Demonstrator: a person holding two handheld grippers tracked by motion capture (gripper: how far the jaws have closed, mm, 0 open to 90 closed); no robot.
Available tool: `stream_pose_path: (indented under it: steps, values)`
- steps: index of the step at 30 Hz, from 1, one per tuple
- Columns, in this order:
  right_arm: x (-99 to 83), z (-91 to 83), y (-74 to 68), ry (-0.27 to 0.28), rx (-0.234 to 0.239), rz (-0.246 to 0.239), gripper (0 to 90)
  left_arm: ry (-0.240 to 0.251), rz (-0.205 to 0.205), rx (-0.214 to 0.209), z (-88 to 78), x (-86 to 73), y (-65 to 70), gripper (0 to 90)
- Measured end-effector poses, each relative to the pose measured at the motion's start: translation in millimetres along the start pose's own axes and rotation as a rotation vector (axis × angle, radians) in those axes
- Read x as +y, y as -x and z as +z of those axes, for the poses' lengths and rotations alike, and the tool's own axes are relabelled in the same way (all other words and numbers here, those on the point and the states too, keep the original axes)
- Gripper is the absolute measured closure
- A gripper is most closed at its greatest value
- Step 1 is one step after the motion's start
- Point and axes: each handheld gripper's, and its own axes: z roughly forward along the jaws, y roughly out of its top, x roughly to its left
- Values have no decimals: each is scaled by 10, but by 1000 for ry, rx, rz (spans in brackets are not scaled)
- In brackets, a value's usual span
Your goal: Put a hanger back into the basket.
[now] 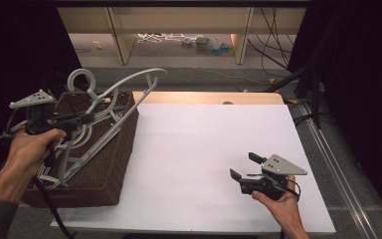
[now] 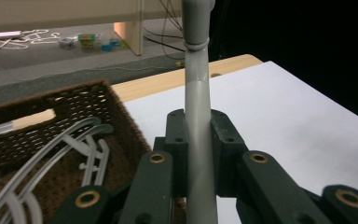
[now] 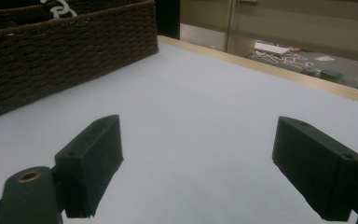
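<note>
Hanger (image 1: 129,82), grey plastic, sits at far left of the high view: the left gripper (image 1: 87,119) is clamped on its bar, lifting it tilted above a brown wicker basket (image 1: 104,169). Its hook end (image 1: 79,78) curls up behind the basket's back edge, and the long arm slants up & to the right past the basket rim. In the left gripper view the two black jaws are pressed against either side of the grey bar (image 2: 198,140), which runs straight up btwn them. More hangers (image 1: 74,149) of the same grey lie piled inside the basket, approx. three or four, hard to count as they overlap. The basket stands on the left part of a white table top (image 1: 204,149), partly over its left edge.

Moving right, the middle of the white surface is bare. At lower right the right gripper (image 1: 242,166) rests low over the table in the person's hand, well apart from the basket. Its jaws stand wide apart w/ nothing btwn them; the right gripper view shows white table in the gap (image 3: 196,154).
</note>
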Motion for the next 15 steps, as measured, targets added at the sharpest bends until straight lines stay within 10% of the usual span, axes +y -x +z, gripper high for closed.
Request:
stream_pose_path:
  steps: [15]
  values:
    - [-14, 5, -3, -20, 10, 16, 168, -29, 12, 70, -8, -125, -446, 794]
